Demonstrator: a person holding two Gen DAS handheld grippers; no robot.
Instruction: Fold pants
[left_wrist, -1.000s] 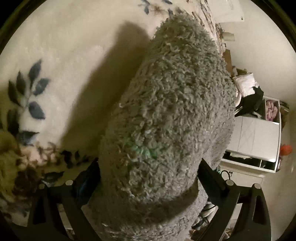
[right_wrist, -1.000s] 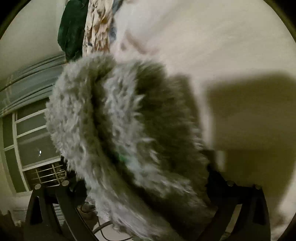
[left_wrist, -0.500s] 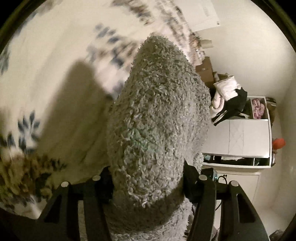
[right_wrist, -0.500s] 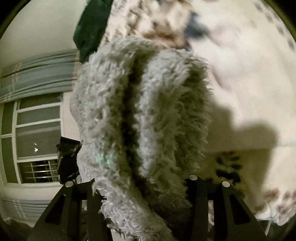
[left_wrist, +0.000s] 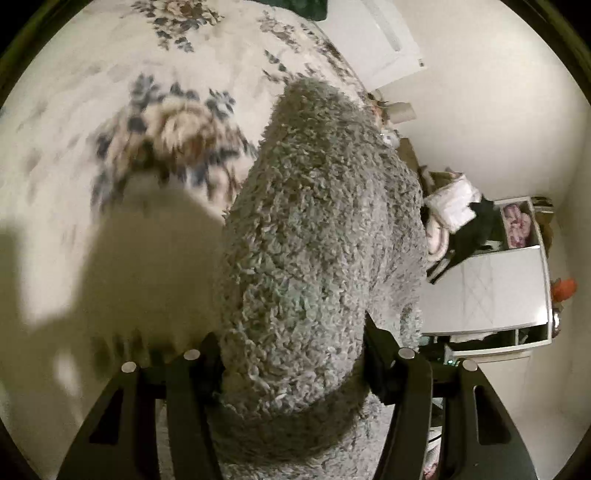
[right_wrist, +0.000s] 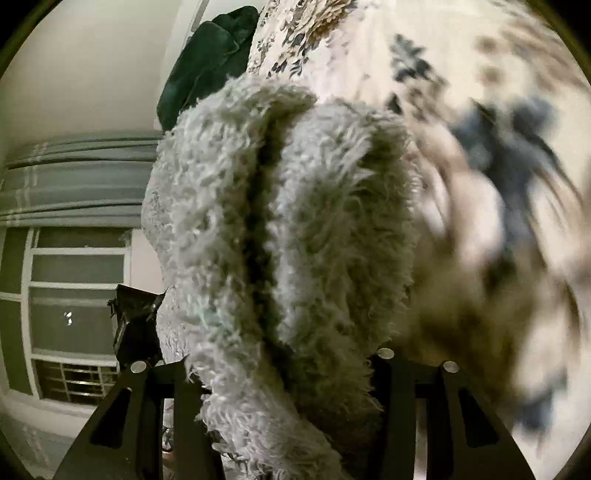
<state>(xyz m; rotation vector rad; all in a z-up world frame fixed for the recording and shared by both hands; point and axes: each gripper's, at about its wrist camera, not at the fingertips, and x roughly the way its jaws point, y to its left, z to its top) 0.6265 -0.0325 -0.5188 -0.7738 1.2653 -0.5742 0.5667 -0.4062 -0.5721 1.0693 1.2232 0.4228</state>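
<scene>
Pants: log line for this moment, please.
pants: fuzzy grey, bunched | left hand-held gripper: clamped on pants | right hand-held gripper: clamped on pants

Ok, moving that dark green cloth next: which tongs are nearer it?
Probably right. The right tongs, which just closed on the fluffy grey pants, see the dark green cloth large, ahead-left; the left tongs, likewise just closed on them, see only a distant sliver.

one fuzzy grey pants (left_wrist: 317, 236), two grippers, one floral bedspread (left_wrist: 110, 110)
</scene>
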